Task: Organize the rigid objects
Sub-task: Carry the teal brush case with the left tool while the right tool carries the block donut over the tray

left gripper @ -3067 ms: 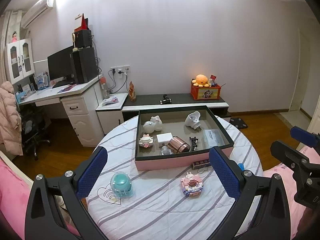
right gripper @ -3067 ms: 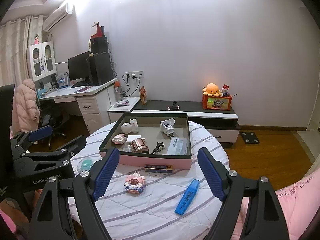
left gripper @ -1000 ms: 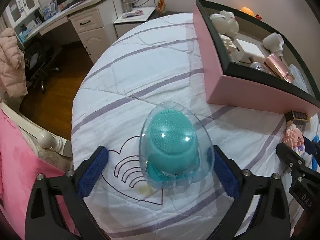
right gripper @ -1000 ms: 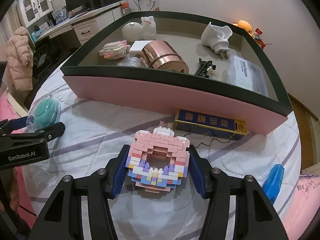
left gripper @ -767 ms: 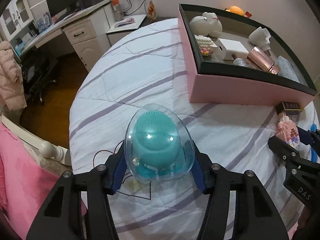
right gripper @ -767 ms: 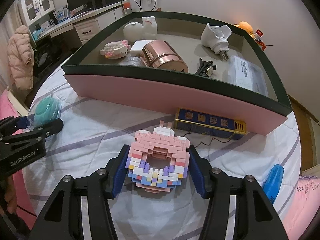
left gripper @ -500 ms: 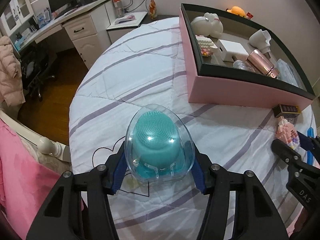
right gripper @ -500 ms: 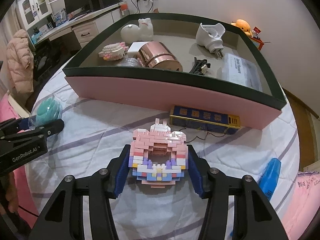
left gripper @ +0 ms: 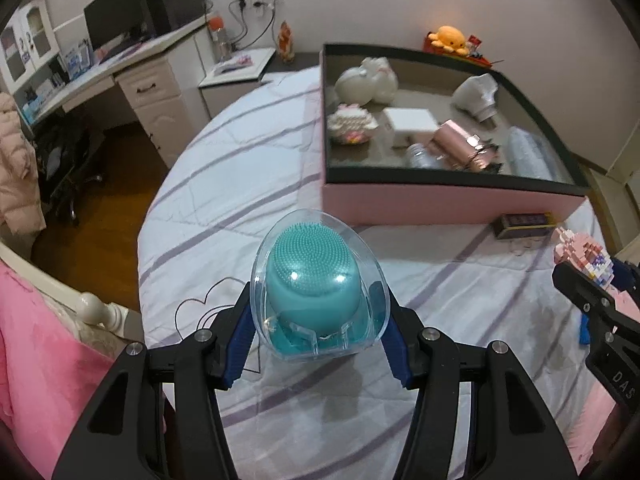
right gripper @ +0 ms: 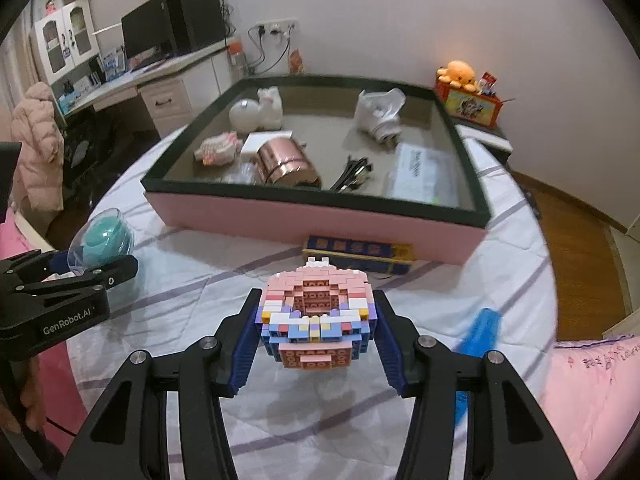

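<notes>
My left gripper pinches the teal brush case, my right gripper pinches the brick model; the pink tray lies far ahead, nearer my right.

The brush is teal in a clear shell; the brick model is pink, white and lilac (some blue); the tablecloth is white with purple stripes; the box is pink, dark-rimmed.

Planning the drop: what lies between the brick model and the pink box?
In the right wrist view, a dark blue and yellow box lies between the brick model and the pink box.
</notes>
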Demonstrator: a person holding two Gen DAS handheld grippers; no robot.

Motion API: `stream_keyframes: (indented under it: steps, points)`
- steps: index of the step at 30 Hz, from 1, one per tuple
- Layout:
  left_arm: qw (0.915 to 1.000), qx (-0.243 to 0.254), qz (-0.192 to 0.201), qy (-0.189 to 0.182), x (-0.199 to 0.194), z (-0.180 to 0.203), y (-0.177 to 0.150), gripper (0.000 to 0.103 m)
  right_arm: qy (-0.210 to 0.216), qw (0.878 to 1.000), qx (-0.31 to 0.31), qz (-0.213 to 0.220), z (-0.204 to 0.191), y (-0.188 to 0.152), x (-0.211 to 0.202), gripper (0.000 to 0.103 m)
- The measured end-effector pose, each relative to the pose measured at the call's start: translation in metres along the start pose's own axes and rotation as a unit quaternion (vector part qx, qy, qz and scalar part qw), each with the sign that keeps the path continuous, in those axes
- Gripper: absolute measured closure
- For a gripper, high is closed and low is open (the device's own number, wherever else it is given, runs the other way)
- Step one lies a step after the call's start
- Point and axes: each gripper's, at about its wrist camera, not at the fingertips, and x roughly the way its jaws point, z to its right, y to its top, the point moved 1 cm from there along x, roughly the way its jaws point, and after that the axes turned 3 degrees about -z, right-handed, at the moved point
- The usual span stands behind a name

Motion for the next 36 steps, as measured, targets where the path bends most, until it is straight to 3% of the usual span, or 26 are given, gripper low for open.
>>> stream_keyframes:
  steps: [11, 22, 27, 36]
  points:
    - [0.9964, 0.030, 0.074, -0.026, -0.062, 0.033, 0.009, 0.046, -0.013, 0.996, 0.026, 0.082, 0.014, 0.003, -0.067, 0.049]
    - [0.9794, 0.040, 0.196, -0.026, -0.153, 0.053, 0.000, 0.046, -0.024, 0.982, 0.033, 0.182, 0.021, -0.005, -0.147, 0.049]
    - [0.9739, 0.041, 0.220, -0.039, -0.173, 0.057, -0.005, 0.046, -0.029, 0.978, 0.034, 0.203, 0.021, -0.011, -0.167, 0.049]
    - [0.9726, 0.046, 0.224, -0.043, -0.178, 0.059, -0.007, 0.046, -0.034, 0.976, 0.037, 0.211, 0.018, -0.014, -0.175, 0.049]
